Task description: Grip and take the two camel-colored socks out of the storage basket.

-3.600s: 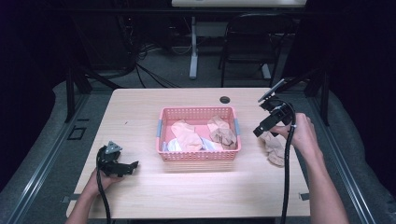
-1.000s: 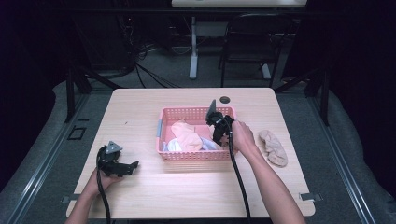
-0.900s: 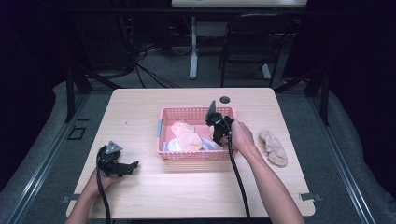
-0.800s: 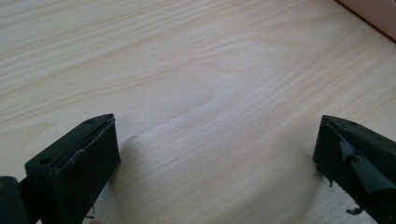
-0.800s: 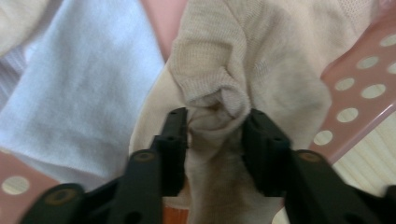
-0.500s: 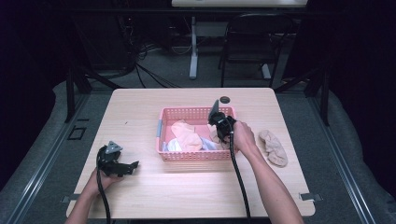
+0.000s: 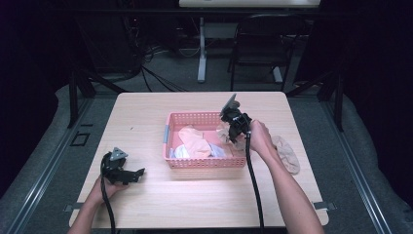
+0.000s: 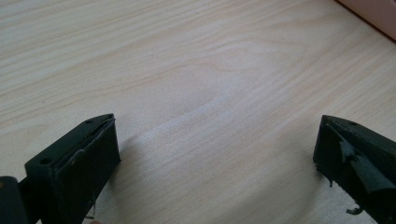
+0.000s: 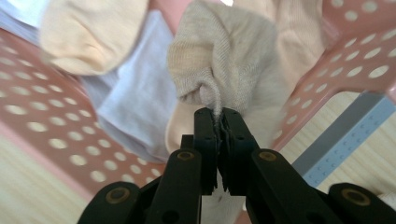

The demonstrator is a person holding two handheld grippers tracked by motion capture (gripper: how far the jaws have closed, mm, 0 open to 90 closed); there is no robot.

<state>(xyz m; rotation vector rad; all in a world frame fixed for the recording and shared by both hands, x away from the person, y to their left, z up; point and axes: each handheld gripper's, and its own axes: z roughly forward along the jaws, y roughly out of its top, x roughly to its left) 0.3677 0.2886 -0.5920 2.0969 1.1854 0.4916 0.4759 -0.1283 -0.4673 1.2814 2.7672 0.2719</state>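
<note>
A pink perforated basket point(image 7: 204, 163) sits mid-table with several socks in it: a peach sock point(image 7: 195, 141) and a pale white one point(image 7: 179, 152). My right gripper point(image 7: 230, 135) hangs over the basket's right end, shut on a fold of a beige sock point(image 9: 224, 60) that dangles from its jaws just above the basket floor point(image 7: 223, 131). In the right gripper view the jaws point(image 9: 218, 116) pinch the fabric tightly. My left gripper point(image 7: 136, 174) rests low on the wooden table at the front left, open, with bare wood between its fingers point(image 8: 79, 168).
Another beige sock point(image 7: 287, 153) lies on the table to the right of the basket, behind the right hand. A small black disc point(image 7: 234, 104) sits near the table's far edge. A chair and cables stand on the floor beyond the table.
The right gripper came from the sock on the right of the table into the basket, closed on the beige sock and has risen slightly with it. The left gripper has stayed put.
</note>
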